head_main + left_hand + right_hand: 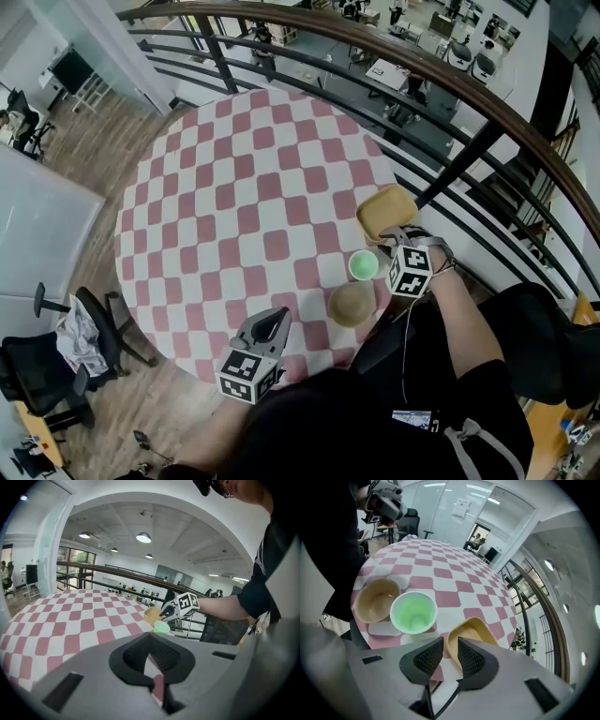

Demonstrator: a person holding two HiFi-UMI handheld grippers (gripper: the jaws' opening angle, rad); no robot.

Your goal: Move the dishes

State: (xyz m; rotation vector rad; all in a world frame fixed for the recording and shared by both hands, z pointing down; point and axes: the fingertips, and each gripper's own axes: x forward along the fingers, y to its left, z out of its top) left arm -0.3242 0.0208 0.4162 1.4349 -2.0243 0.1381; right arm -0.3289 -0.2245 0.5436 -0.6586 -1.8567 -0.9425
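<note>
Holds the left gripper (278, 322) low at the near edge of the round table (234, 178), aimed across the pink-and-white checked cloth (281, 202). Has its claw clenched on nothing, with only a sliver of cloth visible through the slit behind the tips. Meets, just beyond and toward the near-right edge, a tan bowl (352, 304), upright and empty. Meets next, a little farther along the right edge, a green cup (363, 265), also upright and empty. Sets the cup close beside the bowl; cannot tell whether touching. Brings the right gripper (386, 234) in from the right edge, pointing steeply down just past the cup. Grasps there the near rim of the yellow dish (386, 208), one jaw inside the dish wall and the other outside it. Has that squarish dish right at the table's right edge, apart from the cup; cannot tell whether resting on the cloth or raised off it. Shows only checked cloth from there to the far edge. Ends beyond the table with a dark curved railing (450, 94).
</note>
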